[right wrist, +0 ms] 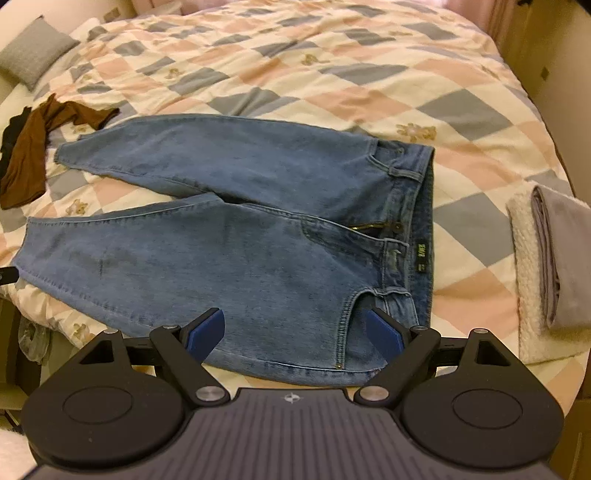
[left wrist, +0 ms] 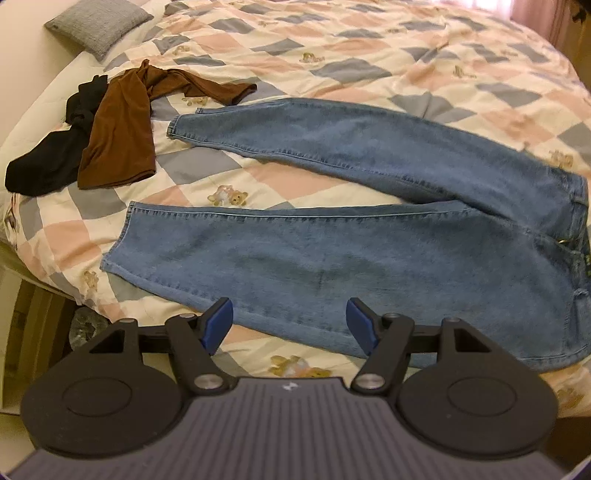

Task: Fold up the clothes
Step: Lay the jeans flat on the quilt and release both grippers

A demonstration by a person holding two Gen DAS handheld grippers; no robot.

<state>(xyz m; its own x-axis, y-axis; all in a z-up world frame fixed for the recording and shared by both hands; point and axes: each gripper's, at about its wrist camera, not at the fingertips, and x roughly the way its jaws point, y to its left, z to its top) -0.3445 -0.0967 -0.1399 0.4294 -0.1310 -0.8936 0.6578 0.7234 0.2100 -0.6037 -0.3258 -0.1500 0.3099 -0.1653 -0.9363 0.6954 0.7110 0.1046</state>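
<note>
Presently, item by item, from the tools outward.

Left gripper (left wrist: 290, 325): jaws apart, nothing between them; it hangs above the near leg of the jeans, close to the bed's front edge.

Right gripper (right wrist: 295, 334): jaws wide, empty; it hangs over the near hip, just beside the waistband.

Jeans (right wrist: 229, 236): blue denim, spread flat on the bed, front side up, fly partly open. The waistband lies to the right and both leg hems to the left. The legs are parted in a narrow V, not stacked. No fold is visible in them yet.

Brown top (left wrist: 122, 136): crumpled, unfolded, beyond the leg hems at the left.

Black garment (left wrist: 48, 162): bunched, touching and partly tucked under the brown top.

Folded pile (right wrist: 546, 266): a grey piece resting on a white fleecy one, to the right of the jeans and well apart from them; it looks already done.

Grey cushion (left wrist: 98, 24): far left corner.

Quilt (left wrist: 369, 51): checked in pink, grey and cream, covering the bed.

Progress, as judged: early to middling. One pile appears finished; the jeans are laid out ready, likely for one leg to go over the other, and two garments wait.
</note>
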